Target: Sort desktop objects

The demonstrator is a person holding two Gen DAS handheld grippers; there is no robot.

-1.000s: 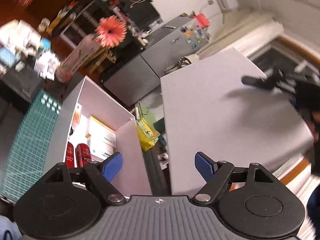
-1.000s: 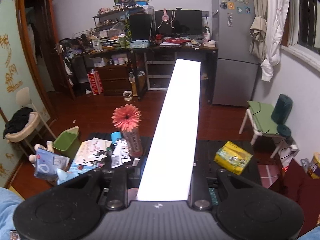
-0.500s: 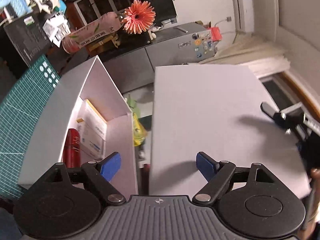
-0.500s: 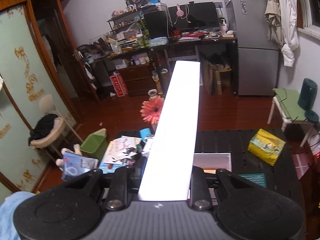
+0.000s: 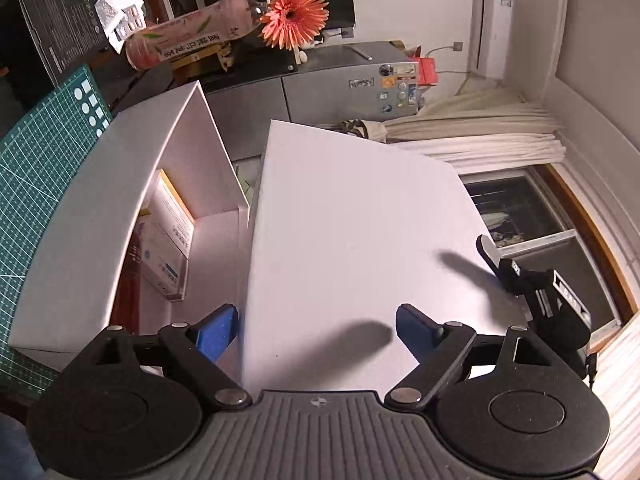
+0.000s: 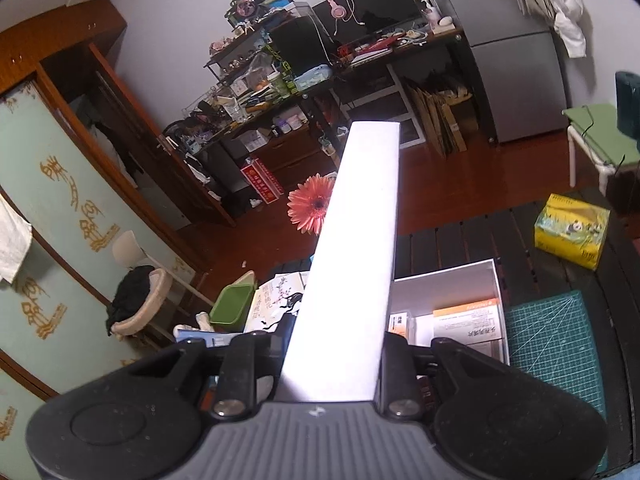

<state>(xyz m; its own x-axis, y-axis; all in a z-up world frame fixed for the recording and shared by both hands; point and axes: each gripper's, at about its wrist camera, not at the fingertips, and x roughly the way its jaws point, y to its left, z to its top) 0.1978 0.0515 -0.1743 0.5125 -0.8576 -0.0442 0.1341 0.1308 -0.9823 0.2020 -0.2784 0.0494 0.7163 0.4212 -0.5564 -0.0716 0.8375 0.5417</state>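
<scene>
We hold a big white lid (image 5: pixel 352 240) up in the air, next to the white box (image 5: pixel 120 208) it should go on. The box sits on the dark table (image 6: pixel 460 240) by the green mat (image 6: pixel 560 344), and it has small packs (image 5: pixel 168 240) in it.

We think the lid is light and stiff, like thick card. It looks smooth, so it could slip or tip. It is wide, so the best place to hold it is at the rim, one tool on each side.

Our right gripper (image 6: pixel 332 364) pinches the rim of the lid, with both fingers pressed tight on it. In the left view we see this tool (image 5: pixel 532 288) on the far edge of the lid.

Our left gripper (image 5: pixel 316 328) is spread wide. It holds nothing; its blue fingers (image 5: pixel 216 332) sit near the lid's near edge, and we cannot tell if they touch it
</scene>
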